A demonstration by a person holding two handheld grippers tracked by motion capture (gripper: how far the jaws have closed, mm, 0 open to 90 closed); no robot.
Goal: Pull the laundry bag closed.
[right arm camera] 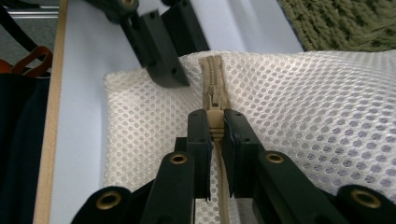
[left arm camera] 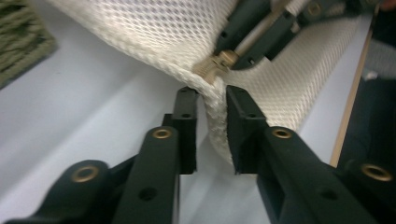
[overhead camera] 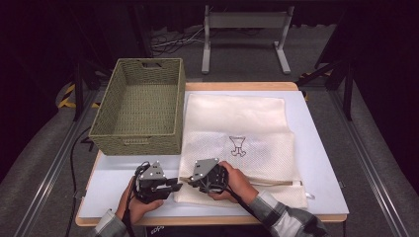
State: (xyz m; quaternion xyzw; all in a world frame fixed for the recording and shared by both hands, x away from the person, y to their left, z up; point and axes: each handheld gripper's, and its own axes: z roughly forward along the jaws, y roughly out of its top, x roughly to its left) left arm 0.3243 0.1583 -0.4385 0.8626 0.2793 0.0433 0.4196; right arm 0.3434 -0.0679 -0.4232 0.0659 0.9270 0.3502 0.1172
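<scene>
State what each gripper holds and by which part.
Left gripper pinches the mesh bag by its corner edge; right gripper clamps the zipper pull.

1. Mesh laundry bag [overhead camera: 237,143]: one, cream, lying flat.
2. Zipper pull [right arm camera: 214,117] on that bag: one, tan.
3. Printed emblem [overhead camera: 237,145] on the bag: one.
4. Woven basket [overhead camera: 140,106]: one, green, rectangular.
5. Tongs: two, the left tongs [overhead camera: 174,187] and the right tongs [overhead camera: 188,179].
6. Hands: two, the left hand [overhead camera: 138,205] and the right hand [overhead camera: 238,180].
7. Tabletop [overhead camera: 323,163]: one.
8. Metal stand [overhead camera: 245,29] on the floor behind: one.
</scene>
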